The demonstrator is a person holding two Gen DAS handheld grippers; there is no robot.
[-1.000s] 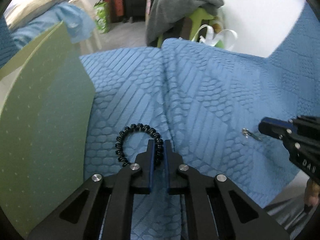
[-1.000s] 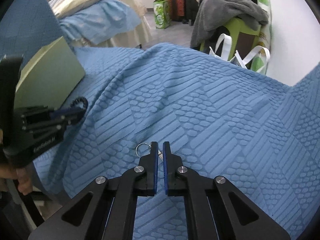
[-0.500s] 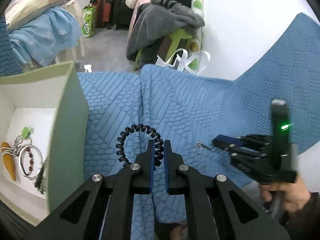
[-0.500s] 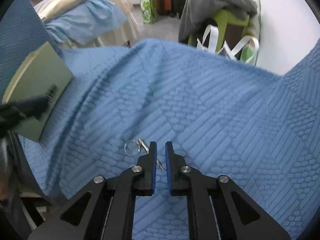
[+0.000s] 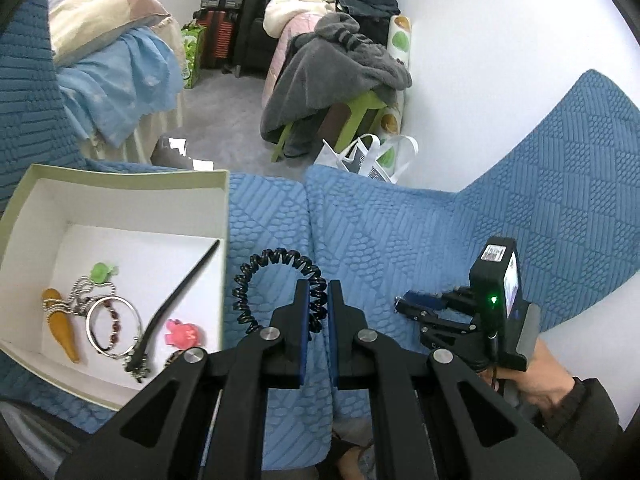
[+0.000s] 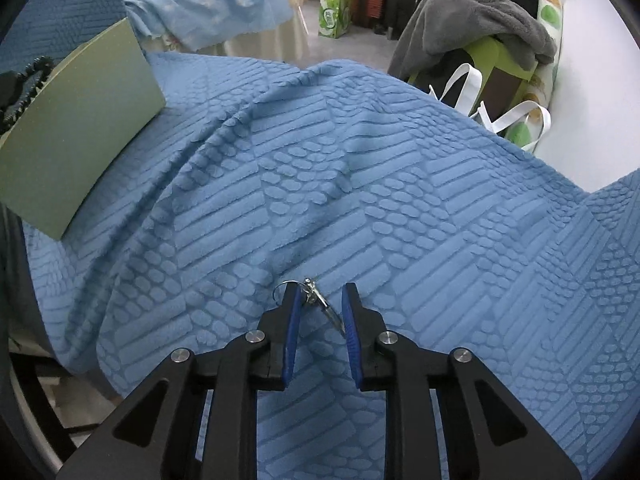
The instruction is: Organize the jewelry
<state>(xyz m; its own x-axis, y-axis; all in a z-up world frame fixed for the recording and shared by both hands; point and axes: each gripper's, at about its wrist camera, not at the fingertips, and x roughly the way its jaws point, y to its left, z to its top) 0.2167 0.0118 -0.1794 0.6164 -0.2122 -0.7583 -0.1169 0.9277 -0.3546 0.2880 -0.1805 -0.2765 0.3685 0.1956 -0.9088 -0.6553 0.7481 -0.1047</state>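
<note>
My left gripper (image 5: 318, 294) is shut on a black coiled bracelet (image 5: 276, 284) and holds it in the air just right of the open pale green box (image 5: 120, 178). The box holds a silver bangle (image 5: 114, 326), a chain, an orange piece (image 5: 62, 324), a pink piece (image 5: 182, 332), a green piece and a black hair stick (image 5: 176, 288). My right gripper (image 6: 320, 300) is open over the blue quilt, its jaws on either side of a small silver clasp with a ring (image 6: 318, 294). The right gripper also shows in the left wrist view (image 5: 404, 304).
The blue quilted cover (image 6: 360, 180) drapes over the seat and falls off at the left edge. The box's green outer wall (image 6: 76, 120) stands at the left in the right wrist view. Behind are a bed, a chair piled with clothes (image 5: 336, 60) and white tote bags.
My left gripper has lifted the black coil off the quilt and carried it up beside the box, whose inside now shows. My right gripper has opened around the silver clasp.
</note>
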